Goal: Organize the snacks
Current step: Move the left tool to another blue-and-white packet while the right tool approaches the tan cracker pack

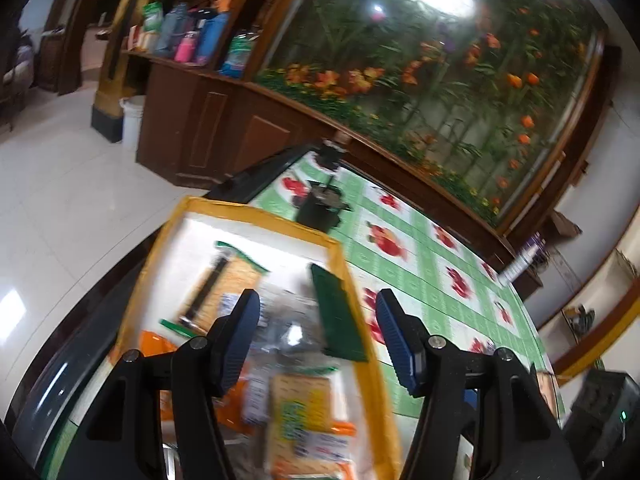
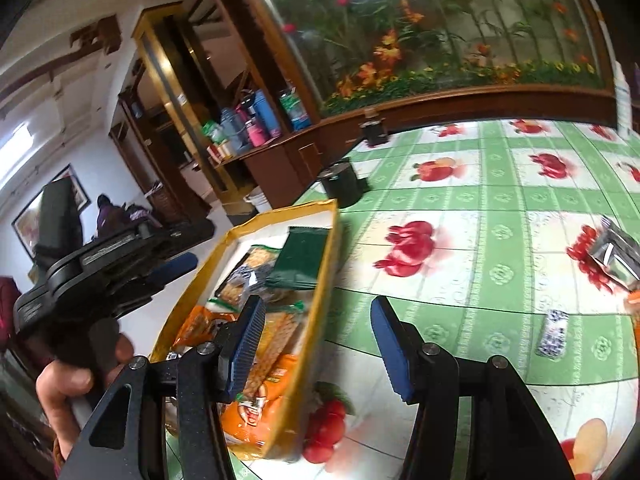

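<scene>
Left hand-held gripper point(image 1: 318, 336): hanging over the box with its blue pads spread, nothing lying between them.
Right hand-held gripper point(image 2: 318, 344): hovering at the box's right wall, pads spread, gripping nothing.
Hand point(image 2: 66, 392): wrapping around the left hand-held gripper's handle, showing in the right wrist view.
Box point(image 1: 148, 264): yellow-rimmed, sitting on the desk's left part, holding the gathered snacks.
Green packet point(image 1: 340, 312): leaning tilted against the box's right wall.
Cracker packs point(image 1: 228, 280): lying flat inside the box, among orange packets point(image 2: 256, 408).
Silver packet point(image 2: 616, 256): lying on the desk, well apart from the box.
Small blue-white packet point(image 2: 554, 332): lying near the silver one.
Desk point(image 2: 500, 200): wearing a green-checked fruit-print cloth.
</scene>
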Available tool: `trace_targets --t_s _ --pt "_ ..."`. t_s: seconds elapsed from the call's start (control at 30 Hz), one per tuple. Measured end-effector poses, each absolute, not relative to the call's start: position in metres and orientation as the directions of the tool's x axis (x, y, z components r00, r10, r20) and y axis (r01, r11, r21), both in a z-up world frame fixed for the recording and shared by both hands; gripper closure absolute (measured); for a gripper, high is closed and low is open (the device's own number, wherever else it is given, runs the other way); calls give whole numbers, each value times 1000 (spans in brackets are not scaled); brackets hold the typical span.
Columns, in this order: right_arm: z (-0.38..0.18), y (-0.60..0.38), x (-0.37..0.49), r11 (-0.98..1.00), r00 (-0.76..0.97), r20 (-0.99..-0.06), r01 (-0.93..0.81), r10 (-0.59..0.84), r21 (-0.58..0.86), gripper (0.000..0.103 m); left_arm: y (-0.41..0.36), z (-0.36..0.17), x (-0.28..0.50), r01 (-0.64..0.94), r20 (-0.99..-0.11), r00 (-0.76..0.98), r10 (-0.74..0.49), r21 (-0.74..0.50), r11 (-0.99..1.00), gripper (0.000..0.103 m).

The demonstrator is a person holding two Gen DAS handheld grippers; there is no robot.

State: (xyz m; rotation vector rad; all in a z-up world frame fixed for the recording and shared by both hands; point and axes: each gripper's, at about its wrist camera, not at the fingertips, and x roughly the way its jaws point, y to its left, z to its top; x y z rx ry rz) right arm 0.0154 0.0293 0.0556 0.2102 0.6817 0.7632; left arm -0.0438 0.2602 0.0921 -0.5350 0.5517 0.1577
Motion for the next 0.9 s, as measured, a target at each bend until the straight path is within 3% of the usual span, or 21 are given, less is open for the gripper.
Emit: trace_targets --t_s 0.2,0.5,0.9 --pt "48 -4 28 706 496 -504 -504 708 497 43 210 101 -38 -181 -552 832 -62 -376 909 43" --pt "49 -73 24 766 581 -505 -421 639 486 43 126 93 -33 -32 -616 770 -166 -298 954 43" --pt "41 -207 16 786 684 -479 -231 550 573 40 43 64 -5 82 -716 670 -194 -188 979 38"
